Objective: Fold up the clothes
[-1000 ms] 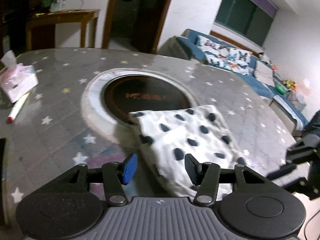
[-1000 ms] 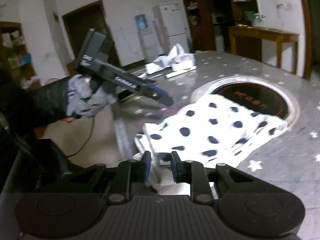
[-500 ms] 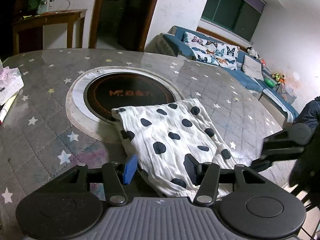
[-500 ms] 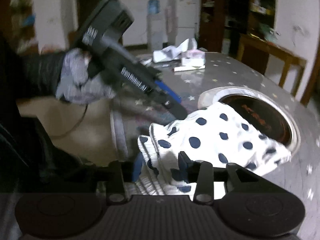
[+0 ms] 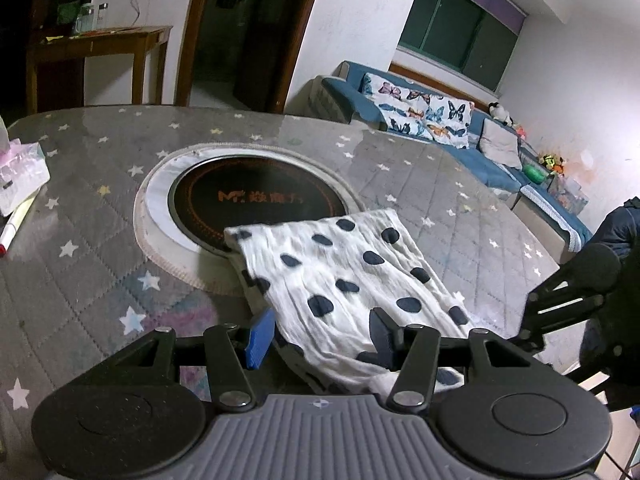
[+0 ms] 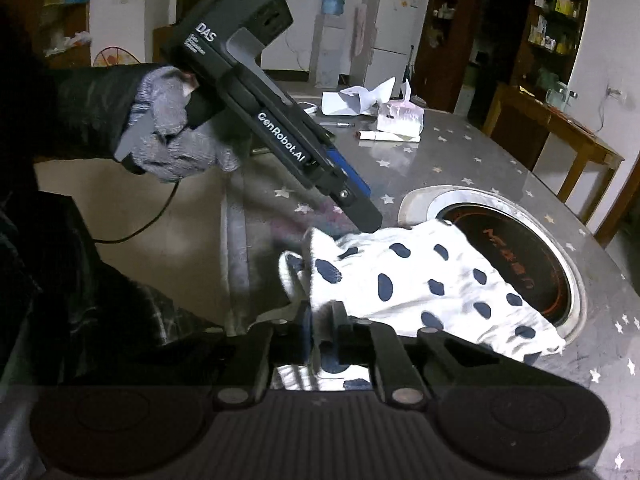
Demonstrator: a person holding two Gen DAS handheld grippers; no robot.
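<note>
A white cloth with dark blue dots [image 5: 344, 276] lies folded on the grey star-patterned table, its far edge over the round cooktop. It also shows in the right wrist view [image 6: 432, 280]. My left gripper [image 5: 320, 338] is open, its fingers standing on either side of the cloth's near end. My right gripper [image 6: 322, 322] is shut on the cloth's near corner at the table edge. The left gripper's body [image 6: 280, 136] shows in the right wrist view, its tip touching the cloth's raised corner.
A round black cooktop [image 5: 256, 204] with a pale rim is set into the table [image 5: 100, 280]. A tissue pack [image 5: 20, 172] and a marker [image 5: 12, 228] lie at the far left. A blue sofa [image 5: 440, 128] stands beyond the table.
My right gripper has closed on the cloth's near corner. My left gripper has stayed open and shifted slightly over the cloth's near end. The cloth has been drawn a little toward the table edge.
</note>
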